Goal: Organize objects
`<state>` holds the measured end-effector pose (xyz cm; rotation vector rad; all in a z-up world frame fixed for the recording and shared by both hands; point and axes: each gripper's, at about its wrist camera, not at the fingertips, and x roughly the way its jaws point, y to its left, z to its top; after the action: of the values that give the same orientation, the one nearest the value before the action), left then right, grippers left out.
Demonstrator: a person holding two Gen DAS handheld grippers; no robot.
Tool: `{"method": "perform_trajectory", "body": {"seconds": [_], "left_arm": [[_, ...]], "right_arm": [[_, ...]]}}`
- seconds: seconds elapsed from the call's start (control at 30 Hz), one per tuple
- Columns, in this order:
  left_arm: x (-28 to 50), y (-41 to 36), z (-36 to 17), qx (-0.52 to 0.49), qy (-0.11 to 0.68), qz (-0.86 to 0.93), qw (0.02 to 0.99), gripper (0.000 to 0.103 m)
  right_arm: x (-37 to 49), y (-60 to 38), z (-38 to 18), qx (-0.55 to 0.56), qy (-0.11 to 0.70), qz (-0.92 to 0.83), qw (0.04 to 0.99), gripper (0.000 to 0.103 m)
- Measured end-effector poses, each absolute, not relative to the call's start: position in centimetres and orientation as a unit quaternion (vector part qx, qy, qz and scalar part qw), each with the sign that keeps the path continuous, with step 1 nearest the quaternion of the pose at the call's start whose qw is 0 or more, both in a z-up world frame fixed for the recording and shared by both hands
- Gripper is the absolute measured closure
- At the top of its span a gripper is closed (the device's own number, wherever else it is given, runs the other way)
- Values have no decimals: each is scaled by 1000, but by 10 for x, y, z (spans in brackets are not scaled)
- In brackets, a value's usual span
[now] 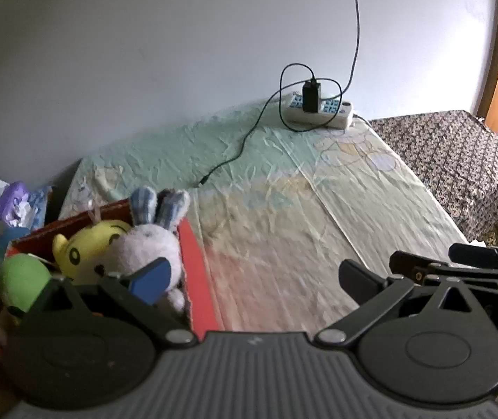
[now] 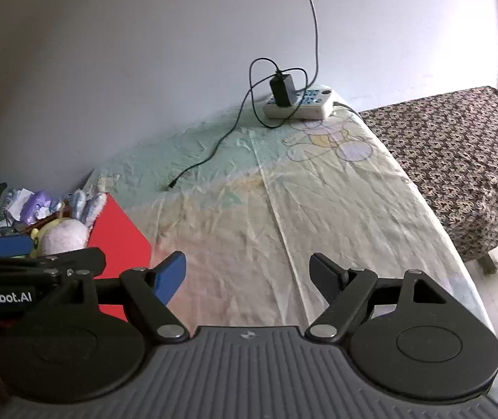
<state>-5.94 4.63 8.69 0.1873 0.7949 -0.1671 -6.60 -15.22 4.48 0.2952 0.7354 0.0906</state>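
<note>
While both grippers' fingers [image 1: 360, 277] [image 2: 170, 276] gape empty, plush toys [image 1: 144, 244] fill the red box [image 1: 196, 279] left of them.

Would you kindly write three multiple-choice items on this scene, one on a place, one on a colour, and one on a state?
1. Where does the white rabbit toy sit?
A. In the red box
B. Beside the power strip
C. On the patterned cloth

2. What colour is the toy next to the rabbit toy, between it and the green one?
A. Purple
B. Yellow
C. Orange

3. How does the left gripper stand?
A. Shut on a cable
B. Shut on a toy
C. Open, holding nothing

Answers:
1. A, it rests inside the red box walls.
2. B, the yellow toy touches the rabbit.
3. C, its fingers are spread wide with only the sheet between them.
</note>
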Motion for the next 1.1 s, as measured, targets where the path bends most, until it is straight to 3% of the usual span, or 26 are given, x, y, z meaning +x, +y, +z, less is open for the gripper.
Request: {"method": "perform_trajectory", "body": {"seconds": [0.43, 1.1], "left_arm": [[-56, 77, 79, 90, 414, -23, 905, 0], [-46, 200, 90, 57, 429, 47, 900, 0]], "right_arm": [[-50, -116, 46, 96, 402, 57, 909, 22], [-31, -1, 87, 43, 404, 101, 908, 18]]}}
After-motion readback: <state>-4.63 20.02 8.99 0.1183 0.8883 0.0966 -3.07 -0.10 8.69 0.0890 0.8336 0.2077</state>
